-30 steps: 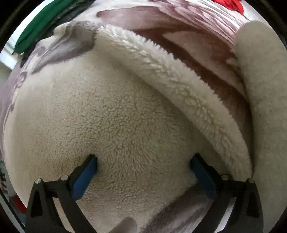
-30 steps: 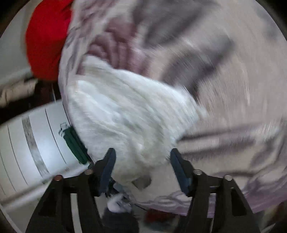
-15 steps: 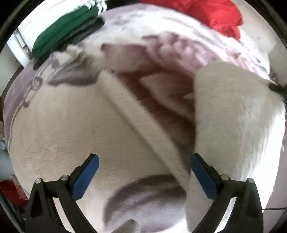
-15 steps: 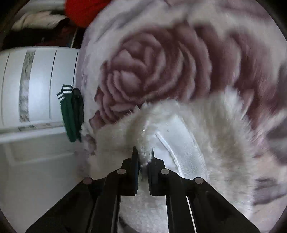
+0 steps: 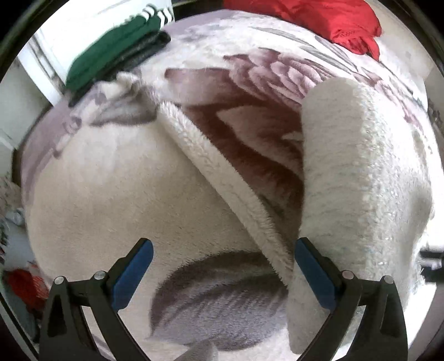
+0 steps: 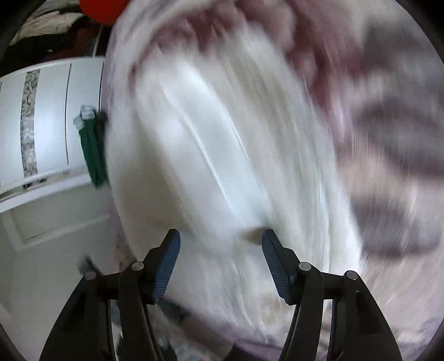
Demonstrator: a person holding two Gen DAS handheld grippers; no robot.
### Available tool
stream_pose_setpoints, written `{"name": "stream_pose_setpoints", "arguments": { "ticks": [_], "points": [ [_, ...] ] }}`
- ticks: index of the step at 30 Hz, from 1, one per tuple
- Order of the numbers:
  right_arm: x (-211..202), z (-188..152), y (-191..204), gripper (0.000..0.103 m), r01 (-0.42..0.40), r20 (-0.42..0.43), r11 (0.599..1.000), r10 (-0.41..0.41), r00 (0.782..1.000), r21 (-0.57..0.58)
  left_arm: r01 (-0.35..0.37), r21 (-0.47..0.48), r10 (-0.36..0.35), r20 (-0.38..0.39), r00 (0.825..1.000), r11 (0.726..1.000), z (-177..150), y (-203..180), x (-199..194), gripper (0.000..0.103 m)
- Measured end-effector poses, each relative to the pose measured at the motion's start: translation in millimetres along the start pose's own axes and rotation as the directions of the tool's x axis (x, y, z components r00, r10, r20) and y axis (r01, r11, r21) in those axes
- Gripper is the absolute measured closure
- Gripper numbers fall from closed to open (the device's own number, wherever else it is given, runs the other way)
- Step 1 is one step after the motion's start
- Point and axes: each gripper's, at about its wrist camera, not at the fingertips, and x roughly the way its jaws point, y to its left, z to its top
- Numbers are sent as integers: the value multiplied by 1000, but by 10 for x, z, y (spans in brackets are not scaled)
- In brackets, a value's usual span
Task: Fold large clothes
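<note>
1. The room is a bedroom corner: white panelled furniture [image 6: 41,133] stands behind a bed covered by a plush rose-patterned blanket [image 5: 249,83].
2. Nearest the left wrist camera, the left gripper [image 5: 223,273] hangs over the blanket with its jaws spread wide and nothing between its blue pads [image 5: 133,275]. It holds no cloth, so nothing pins the lower layer.
3. The right gripper [image 6: 220,263] has its jaws opening; white fleece lies between them, but the pads do not seem to press on it, though heavy blur makes this uncertain.
4. Just beyond, the cream fleece underside [image 5: 111,194] lies flat, with a turned-over edge [image 5: 236,200] crossing it and a thick fold [image 5: 355,180] standing up at the right.
5. Risk: that upright fold, let go early, may flop back or land askew, because fleece this bulky springs open.
6. Farther off, folded green clothing [image 5: 116,47] and a red garment [image 5: 319,19] sit at the bed's far edge; a sweeping blanket could drag them off.
</note>
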Motion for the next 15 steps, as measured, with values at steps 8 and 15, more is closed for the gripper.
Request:
{"name": "stream_pose_setpoints", "arguments": {
  "ticks": [8,15],
  "points": [
    [-662,-578,79,98,-69,311,997,74,947,-26,-50,82,47,38,998,995,75,-270,-175,0],
    [-730,-463,-490,98,78,322,994,-100,941,80,-75,110,59,140,988,991,289,-666,-536,0]
  ]
}}
